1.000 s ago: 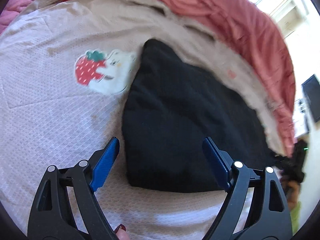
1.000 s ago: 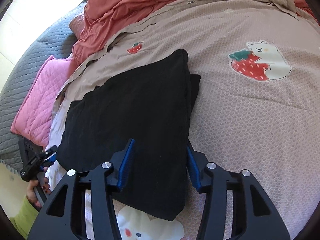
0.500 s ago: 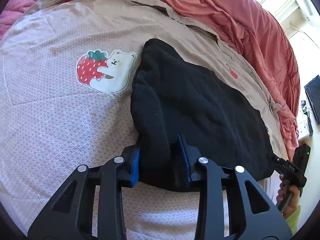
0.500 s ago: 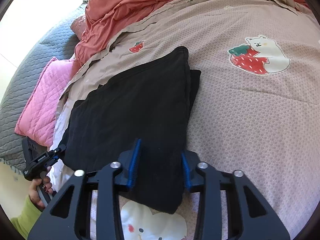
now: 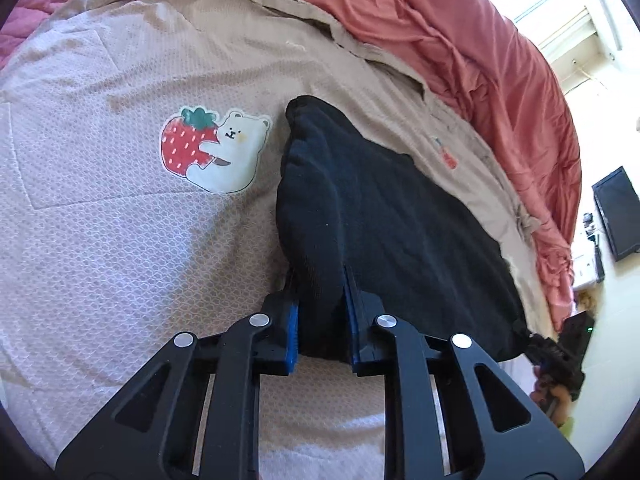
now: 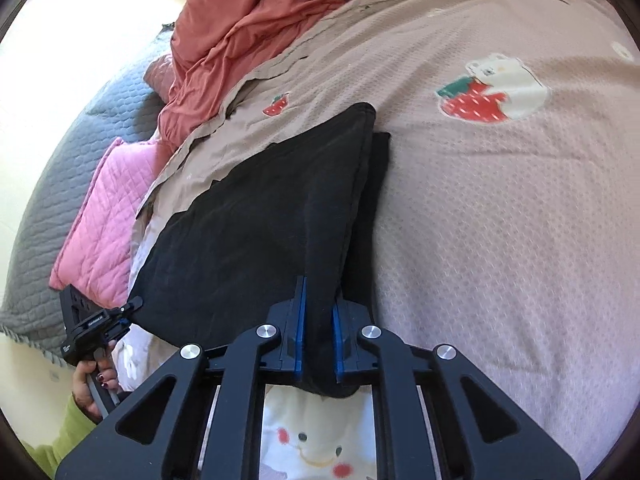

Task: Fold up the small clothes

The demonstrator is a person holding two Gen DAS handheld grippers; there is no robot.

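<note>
Gripping the near edge of the black garment (image 5: 384,232), the left tongs (image 5: 320,312) are closed on a bunched corner of cloth, blue pads pressed into it from both sides. The right tongs (image 6: 319,332) are likewise clamped on the other near corner of the garment (image 6: 260,216), which lies on the bed's beige cover (image 6: 500,220), already doubled, with a lower layer peeping out along its right edge. Holding both near corners at once looks like the set-up for lifting that edge and carrying it over toward the far end for the next fold; the paired grip should keep the hem straight as it travels.

For room, the cover is bare around the strawberry-bear print (image 5: 214,148), beside the garment. Beyond the far edge, the cover's hem and a rumpled red quilt (image 5: 480,52) crowd in, and a pink pillow (image 6: 104,216) sits near the garment's left side in the right view. The fold probably ought to land short of that quilt.
</note>
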